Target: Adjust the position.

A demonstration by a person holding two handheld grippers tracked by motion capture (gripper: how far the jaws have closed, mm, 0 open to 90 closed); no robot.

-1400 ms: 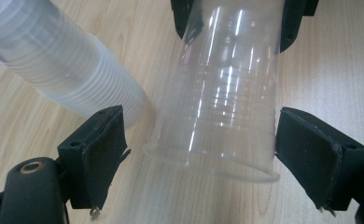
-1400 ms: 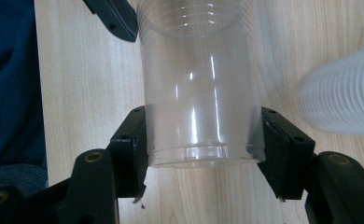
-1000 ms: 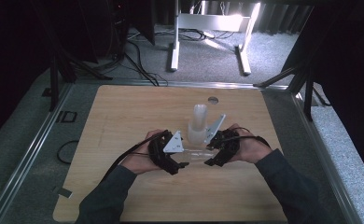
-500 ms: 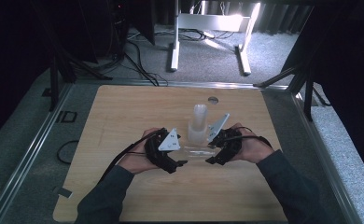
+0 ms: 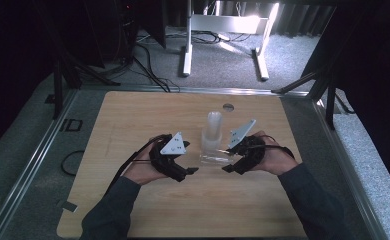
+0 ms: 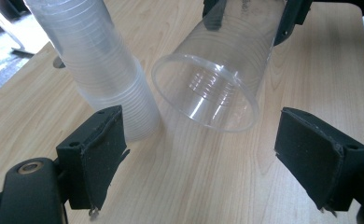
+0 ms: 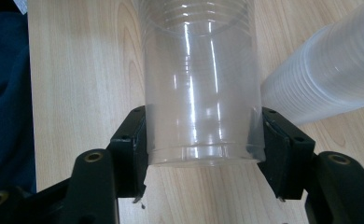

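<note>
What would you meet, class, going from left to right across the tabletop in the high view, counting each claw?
Left claw → stack of clear cups → right claw, shut on a single clear cup that lies on its side between the two claws.

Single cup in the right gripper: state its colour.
The cup is clear, colourless plastic with faint ridged rings, best seen in the right gripper view.

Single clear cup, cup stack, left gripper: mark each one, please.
Single clear cup (image 7: 201, 93), right gripper view, on its side wall.
Cup stack (image 6: 103, 79), left gripper view, on the stack's middle.
Left gripper (image 6: 203, 158), left gripper view, midway between its open jaws.
</note>
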